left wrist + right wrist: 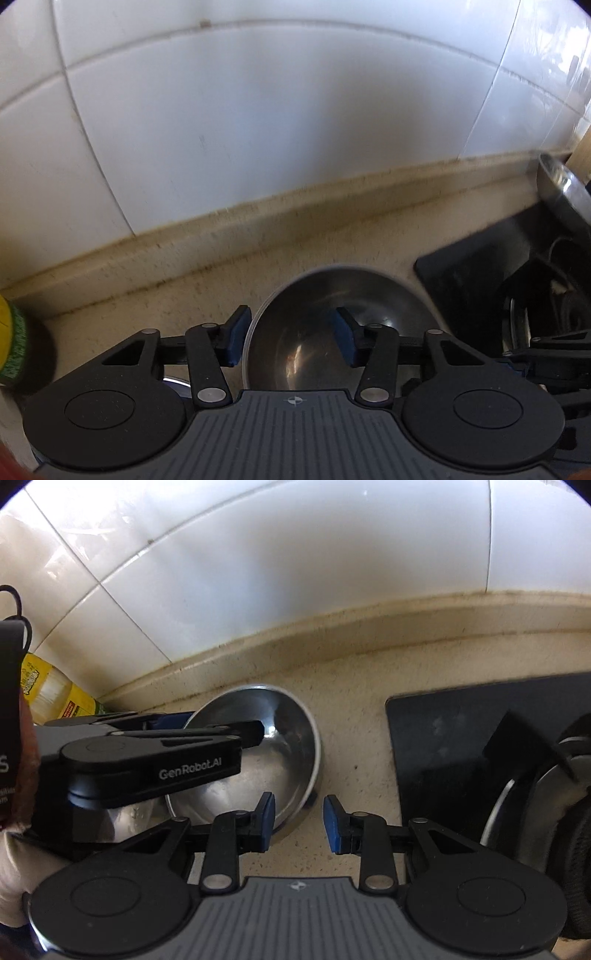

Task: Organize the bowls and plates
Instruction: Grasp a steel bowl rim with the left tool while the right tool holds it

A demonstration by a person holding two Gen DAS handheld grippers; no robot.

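1. The steel bowl (pixel 340 328) sits low and centre in the left wrist view, on the speckled counter (pixel 295 243) below the tiled wall (pixel 258 110).
2. The left gripper (pixel 291 338) is spread wide, straddling the bowl's rim: one pad outside, one inside. It grasps nothing yet.
3. In the right wrist view the right gripper (pixel 299 821) hangs released over bare counter at lower centre, just beside the bowl.
4. My worry: a thin, slick rim could slip or tip the bowl if pinched off-centre.
5. The black stove (pixel 461 746) at right and yellow bottle (pixel 55 694) at far left crowd any swing.
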